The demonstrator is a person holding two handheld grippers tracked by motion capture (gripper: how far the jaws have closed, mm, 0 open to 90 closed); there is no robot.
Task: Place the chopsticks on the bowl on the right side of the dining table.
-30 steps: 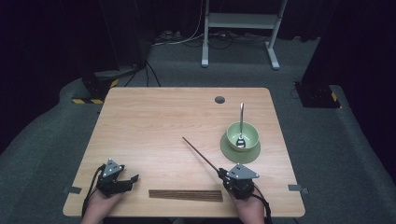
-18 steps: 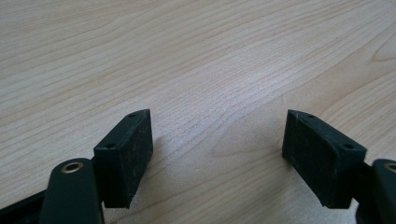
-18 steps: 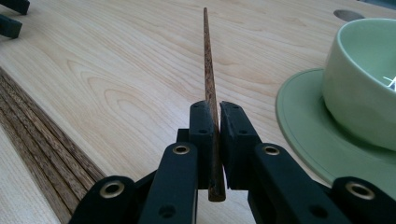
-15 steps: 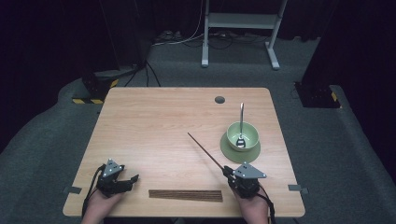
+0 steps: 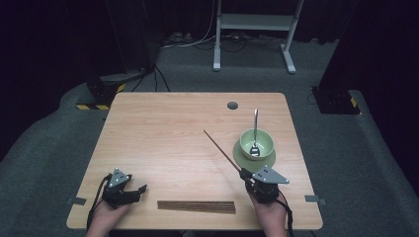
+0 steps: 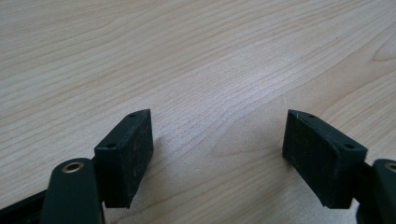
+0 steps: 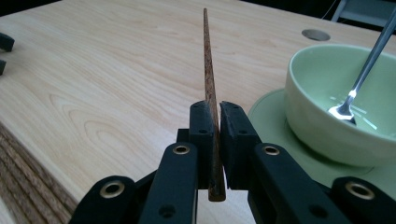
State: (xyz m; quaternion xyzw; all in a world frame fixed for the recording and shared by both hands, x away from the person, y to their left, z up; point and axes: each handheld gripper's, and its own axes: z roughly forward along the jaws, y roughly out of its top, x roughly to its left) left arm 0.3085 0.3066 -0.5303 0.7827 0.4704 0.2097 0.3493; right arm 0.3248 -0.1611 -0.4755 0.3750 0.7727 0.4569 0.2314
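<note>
- on the table [image 5: 163,138], near its front right corner, the right gripper [image 7: 215,140] pinches the thick end of a chopstick [image 7: 208,79] between its two jaws, which are drawn in tight against the wood.
- in the high view that gripper [image 5: 245,174] sits in the person's right hand [image 5: 269,215], and the chopstick [image 5: 222,150] runs from it up and to the left over the tabletop, its thin tip toward the middle of the table.
- whether the tip touches the wood cannot be told.
- just right of the chopstick stands a green bowl [image 5: 257,143] on a green saucer [image 5: 242,154]; a spoon [image 5: 255,129] rests in the bowl with its handle leaning over the far rim.
- in the right gripper view the bowl [image 7: 327,98] is close beside the jaws, apart from them, and the spoon [image 7: 369,60] shines inside it.
- at the front left corner the left gripper [image 5: 141,190] lies low at the tabletop in the left hand [image 5: 104,219].
- in the left gripper view its jaws stand wide apart with bare wood between them, nothing held [image 6: 217,154].
- along the front edge, between the two grippers, lies a dark strip of more chopsticks [image 5: 196,206], laid flat side by side.
- a small round hole [image 5: 232,105] marks the far side of the table.
</note>
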